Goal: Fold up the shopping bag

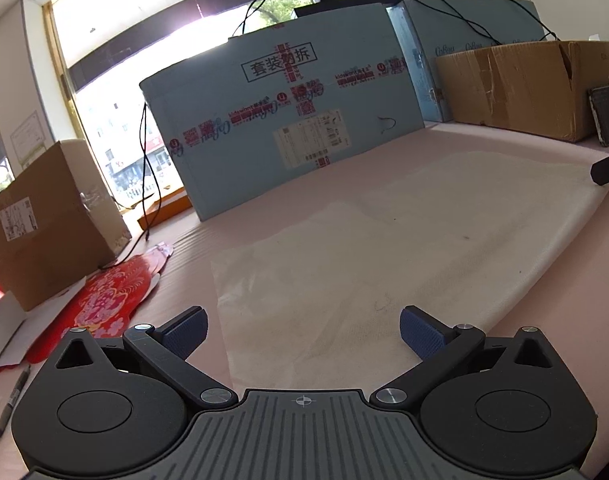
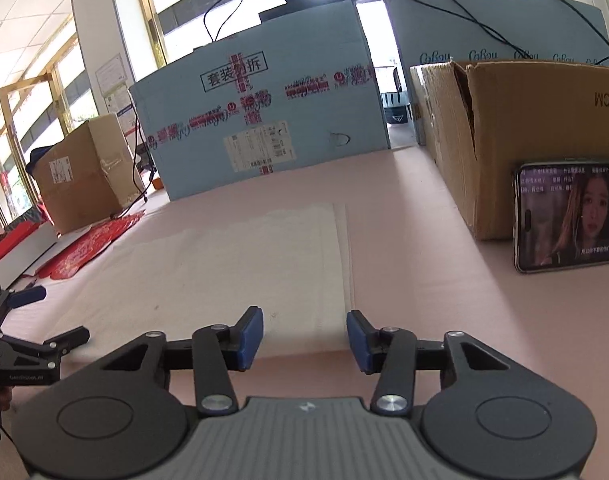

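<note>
The shopping bag (image 1: 384, 248) lies flat and spread out on the pink desk (image 1: 304, 184), a pale, thin sheet with no fold in it yet that I can make out. It sits straight ahead of both sets of fingers, which suggests it has been laid out so each hand can take one end.

On the left, the left gripper (image 1: 302, 334) hovers low over the near left corner of the bag. Its blue-padded fingers (image 1: 184, 334) stand wide apart with nothing between them; the bag's near edge runs just beyond and below the tips. Held this open and tilted down, it looks ready to close on that corner. To the left of the fingers a red paper decoration (image 1: 108, 300) and a cardboard box (image 1: 48, 220) lie clear of the bag, so they should not get in the way.

Further right, the right gripper (image 2: 304, 338) is over the bag's near right edge. Its fingers (image 2: 250, 338) are part-way apart and empty, the edge of the bag showing in the gap just past the tips, not pinched. My guess is that both hands are lining up on the near edge to lift it and carry it over. Right of these fingers a phone (image 2: 570, 216) leans against a brown carton (image 2: 504, 128), well apart from the bag.
</note>
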`<state>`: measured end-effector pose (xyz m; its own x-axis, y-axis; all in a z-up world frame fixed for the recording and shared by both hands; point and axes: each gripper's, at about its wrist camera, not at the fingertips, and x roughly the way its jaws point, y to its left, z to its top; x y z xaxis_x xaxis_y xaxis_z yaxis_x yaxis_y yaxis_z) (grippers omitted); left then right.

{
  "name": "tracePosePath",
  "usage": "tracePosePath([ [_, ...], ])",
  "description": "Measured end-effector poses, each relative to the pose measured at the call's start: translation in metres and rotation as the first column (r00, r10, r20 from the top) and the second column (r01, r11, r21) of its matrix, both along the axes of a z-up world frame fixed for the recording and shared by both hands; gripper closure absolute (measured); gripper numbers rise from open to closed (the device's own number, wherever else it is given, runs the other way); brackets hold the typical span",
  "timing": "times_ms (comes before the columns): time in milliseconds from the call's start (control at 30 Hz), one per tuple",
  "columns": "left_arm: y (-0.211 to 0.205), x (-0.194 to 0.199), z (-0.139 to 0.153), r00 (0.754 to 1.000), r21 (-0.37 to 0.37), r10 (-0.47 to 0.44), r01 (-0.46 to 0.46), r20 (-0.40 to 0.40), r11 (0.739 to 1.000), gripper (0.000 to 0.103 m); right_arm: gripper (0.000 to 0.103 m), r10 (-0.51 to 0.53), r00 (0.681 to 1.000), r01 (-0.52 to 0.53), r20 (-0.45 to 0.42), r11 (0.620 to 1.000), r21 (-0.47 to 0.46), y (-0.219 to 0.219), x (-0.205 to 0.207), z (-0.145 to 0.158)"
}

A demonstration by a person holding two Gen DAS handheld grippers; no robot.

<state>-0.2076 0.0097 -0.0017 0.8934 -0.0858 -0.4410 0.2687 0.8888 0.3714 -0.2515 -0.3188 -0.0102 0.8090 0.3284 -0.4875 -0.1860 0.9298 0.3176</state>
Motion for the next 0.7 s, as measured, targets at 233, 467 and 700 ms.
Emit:
tracePosePath([
  [233, -0.01, -0.001, 0.007, 0.998, 0.007, -0.063, 0.063, 0.016, 0.998, 0.0, 0.039, 0.036, 0.999, -0.033, 0.038, 0.996, -0.085, -0.003, -0.02, 0.002],
  [467, -0.023, 0.01, 0.004, 0.991, 0.052, -0.125, 0.127, -0.038, 0.991, 0.0, 0.034, 0.243, 0.965, -0.162, 0.098, 0.846, -0.508, 0.04, -0.029, 0.008],
  [700, -0.014, 0.017, 0.003, 0.989, -0.025, -0.123, 0.121, -0.085, 0.992, 0.0, 0.037, 0.484, 0.871, -0.246, 0.086, 0.58, -0.776, 0.093, -0.026, 0.004],
])
